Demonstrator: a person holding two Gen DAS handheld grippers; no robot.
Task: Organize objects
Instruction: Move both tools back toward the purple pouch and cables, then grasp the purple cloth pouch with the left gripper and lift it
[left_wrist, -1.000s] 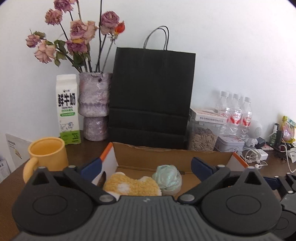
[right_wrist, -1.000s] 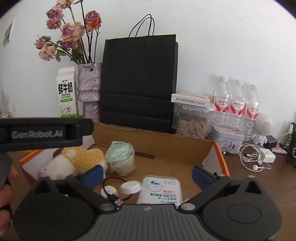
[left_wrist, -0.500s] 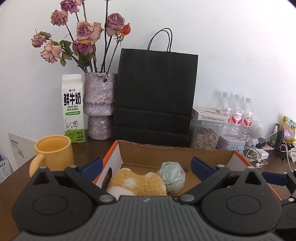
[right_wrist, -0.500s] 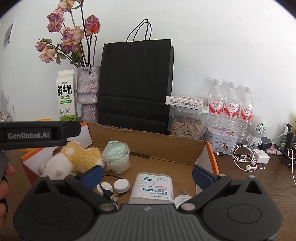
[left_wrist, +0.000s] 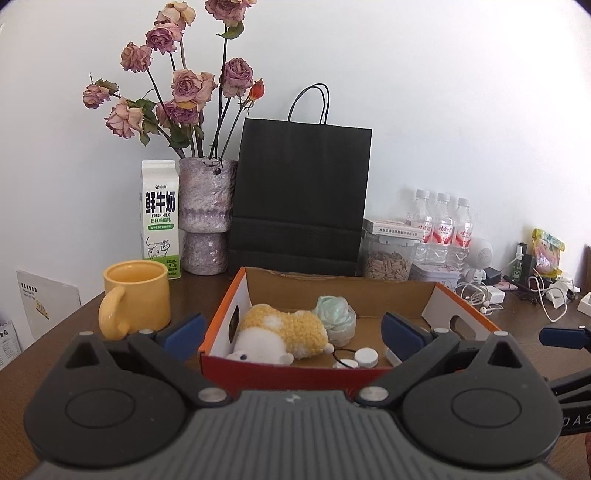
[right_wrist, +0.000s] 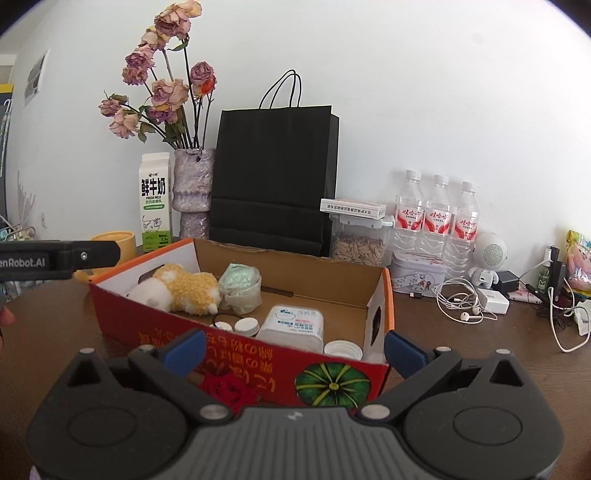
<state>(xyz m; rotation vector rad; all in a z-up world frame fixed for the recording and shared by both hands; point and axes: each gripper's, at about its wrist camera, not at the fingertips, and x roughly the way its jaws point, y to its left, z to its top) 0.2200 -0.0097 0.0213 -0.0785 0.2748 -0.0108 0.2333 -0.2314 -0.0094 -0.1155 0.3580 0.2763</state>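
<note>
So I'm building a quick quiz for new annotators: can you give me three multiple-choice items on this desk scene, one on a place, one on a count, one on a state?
1. Where does the plush toy lie?
A. in the cardboard box
B. on the tin
C. inside the mug

2. How many water bottles stand by the wall?
A. two
B. three
C. five

3. How does the right gripper stand?
A. shut on the milk carton
B. shut on a cable
C. open, holding nothing

Answers: 1 A, it rests on the box floor beside the green bundle. 2 B, three capped bottles stand in a row. 3 C, its blue pads sit wide apart with nothing between them.
</note>
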